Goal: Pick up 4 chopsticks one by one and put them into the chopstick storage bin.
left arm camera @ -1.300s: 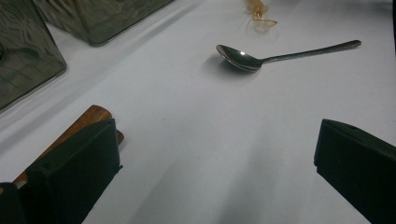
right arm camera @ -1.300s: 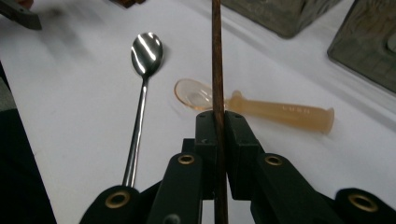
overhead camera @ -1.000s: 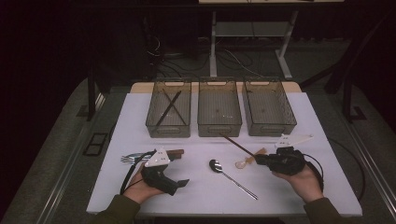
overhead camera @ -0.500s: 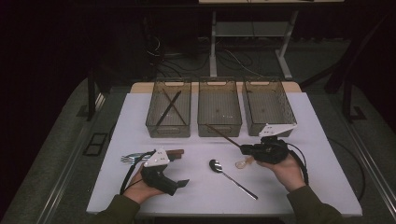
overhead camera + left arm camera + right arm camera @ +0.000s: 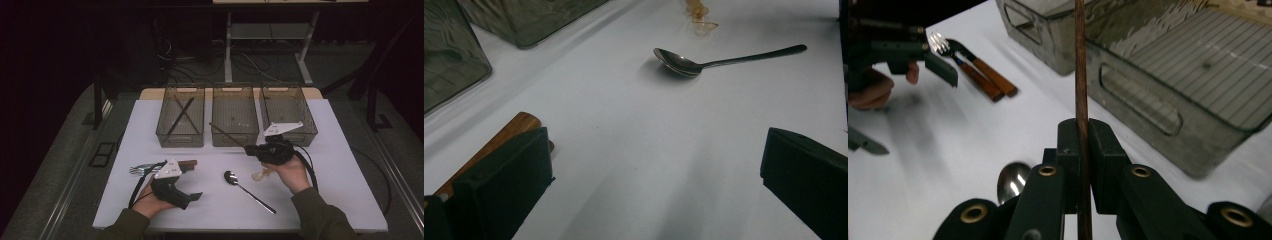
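Observation:
My right gripper (image 5: 251, 149) (image 5: 1082, 131) is shut on a thin brown chopstick (image 5: 227, 135) (image 5: 1080, 60). It hovers just in front of the middle mesh bin (image 5: 235, 141). The stick points up-left across that bin's front wall. The left mesh bin (image 5: 167, 136) holds two crossed chopsticks (image 5: 181, 114). My left gripper (image 5: 192, 181) (image 5: 656, 145) rests on the white table near the front left. Its jaws stand wide apart with nothing between them. A metal spoon (image 5: 250, 194) (image 5: 724, 59) lies between the two hands.
A third mesh bin (image 5: 287, 90) stands at the back right. Forks and a knife with wooden handles (image 5: 150, 167) (image 5: 983, 72) lie beside my left gripper. A small amber translucent piece (image 5: 260, 175) (image 5: 701, 20) sits under my right hand. The table's front edge (image 5: 240, 231) is close.
My right gripper has carried the chopstick left and toward the bins, rising a little. The left gripper has stayed where it was.

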Demonstrator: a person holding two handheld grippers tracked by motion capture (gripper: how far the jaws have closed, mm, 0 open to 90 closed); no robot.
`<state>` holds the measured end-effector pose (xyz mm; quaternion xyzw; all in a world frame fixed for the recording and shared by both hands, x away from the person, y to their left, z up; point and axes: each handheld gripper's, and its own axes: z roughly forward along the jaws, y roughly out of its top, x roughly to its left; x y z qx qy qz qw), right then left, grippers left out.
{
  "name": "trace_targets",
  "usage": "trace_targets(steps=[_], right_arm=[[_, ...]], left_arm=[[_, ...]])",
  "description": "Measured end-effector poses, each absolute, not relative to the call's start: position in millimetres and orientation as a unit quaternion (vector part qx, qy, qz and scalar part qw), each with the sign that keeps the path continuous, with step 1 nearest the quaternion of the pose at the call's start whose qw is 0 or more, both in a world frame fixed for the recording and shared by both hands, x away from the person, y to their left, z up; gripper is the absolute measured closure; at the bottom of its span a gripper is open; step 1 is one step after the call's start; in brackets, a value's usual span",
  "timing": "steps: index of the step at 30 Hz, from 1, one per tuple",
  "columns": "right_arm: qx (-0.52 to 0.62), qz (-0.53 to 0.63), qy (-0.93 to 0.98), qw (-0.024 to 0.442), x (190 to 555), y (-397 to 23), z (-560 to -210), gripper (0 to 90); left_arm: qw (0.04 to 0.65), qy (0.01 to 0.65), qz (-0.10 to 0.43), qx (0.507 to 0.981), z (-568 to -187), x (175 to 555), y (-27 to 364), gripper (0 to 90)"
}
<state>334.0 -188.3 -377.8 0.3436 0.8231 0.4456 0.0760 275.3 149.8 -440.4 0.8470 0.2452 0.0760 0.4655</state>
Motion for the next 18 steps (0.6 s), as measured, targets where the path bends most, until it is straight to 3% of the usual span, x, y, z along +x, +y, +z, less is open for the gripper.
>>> trace_targets(steps=[18], right_arm=[[0.363,0.45,0.813,0.074,370,-148,-369,84.1]], left_arm=[[0.462,0.246,0.075,0.849,-441,275,149,0.0]])
